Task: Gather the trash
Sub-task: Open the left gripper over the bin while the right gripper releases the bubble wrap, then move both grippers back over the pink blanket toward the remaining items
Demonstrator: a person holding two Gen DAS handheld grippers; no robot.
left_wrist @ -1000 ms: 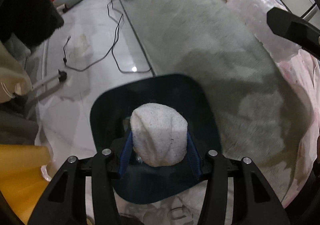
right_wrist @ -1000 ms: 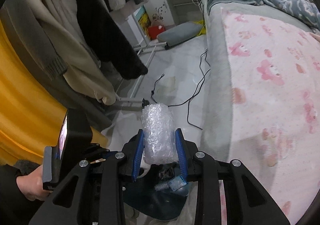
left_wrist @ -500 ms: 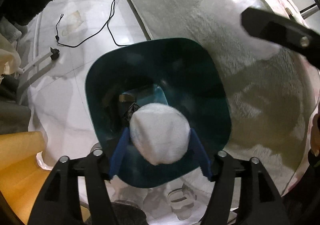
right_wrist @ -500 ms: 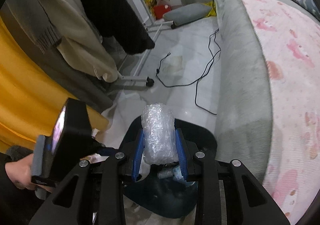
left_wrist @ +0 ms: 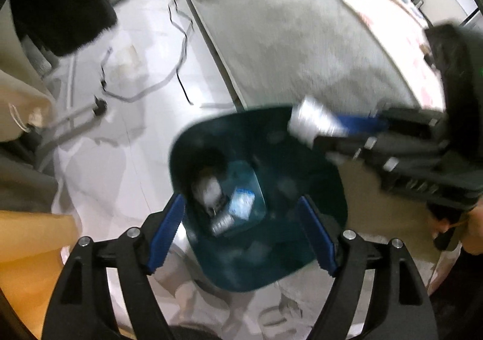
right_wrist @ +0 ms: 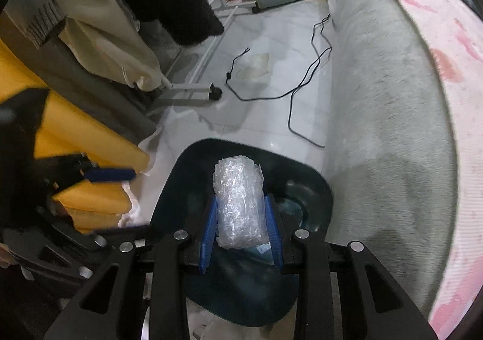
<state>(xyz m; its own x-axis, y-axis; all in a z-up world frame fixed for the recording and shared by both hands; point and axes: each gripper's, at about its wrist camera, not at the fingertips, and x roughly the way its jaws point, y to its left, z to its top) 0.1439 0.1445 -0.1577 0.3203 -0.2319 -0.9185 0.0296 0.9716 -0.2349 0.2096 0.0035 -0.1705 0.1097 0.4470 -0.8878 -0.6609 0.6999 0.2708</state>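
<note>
A dark teal bin (left_wrist: 329, 189) stands on the floor beside the bed, with a white wad (left_wrist: 209, 189) and other scraps lying in its bottom. My left gripper (left_wrist: 240, 199) hangs over it, its jaws opening with nothing between them. My right gripper (right_wrist: 241, 201) is shut on a roll of bubble wrap (right_wrist: 237, 183) and holds it just above the bin (right_wrist: 317, 189). In the left wrist view that roll (left_wrist: 311, 121) reaches in from the right over the bin's far rim. One blue pad (right_wrist: 110, 174) of the left gripper shows at the left of the right wrist view.
A bed with a grey blanket (right_wrist: 386, 98) and pink sheet borders the bin on the right. A black cable (right_wrist: 295, 89) lies on the white floor. Hanging clothes on a wheeled rack (right_wrist: 193, 89) and yellow fabric (right_wrist: 90, 140) crowd the left. A hand (left_wrist: 474, 228) shows at the right edge.
The left jaws have spread and the white wad they held now lies in the bin. The right gripper has come down with the bubble wrap to just over the bin.
</note>
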